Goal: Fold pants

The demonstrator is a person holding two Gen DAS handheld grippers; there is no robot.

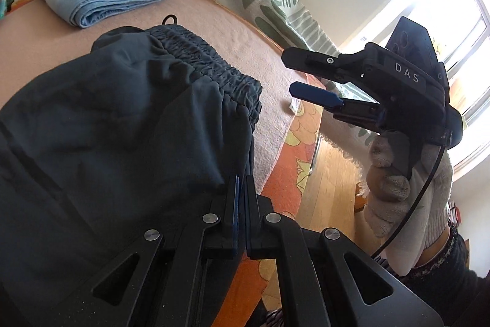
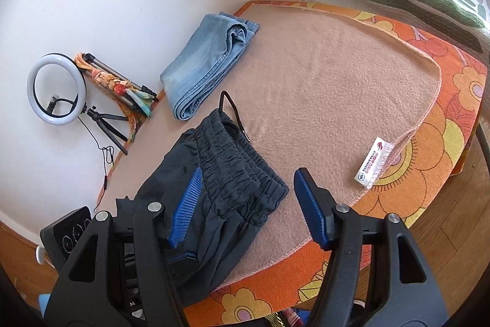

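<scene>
folded jeans on blanket | ring light | tripod by wall

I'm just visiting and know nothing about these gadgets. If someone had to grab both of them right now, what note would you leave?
Left gripper: jaws shut on the dark pants, pinching the fabric below the elastic waistband.
Right gripper: jaws open, holding nothing, poised over the waistband.
The pants lie bunched on the pink blanket, waistband facing the folded jeans, which lie apart near the wall.
Done: the jeans look folded already.
Left: the dark pants are not yet neatly folded; probably grip the waistband with the right gripper, then smooth and fold.
</scene>
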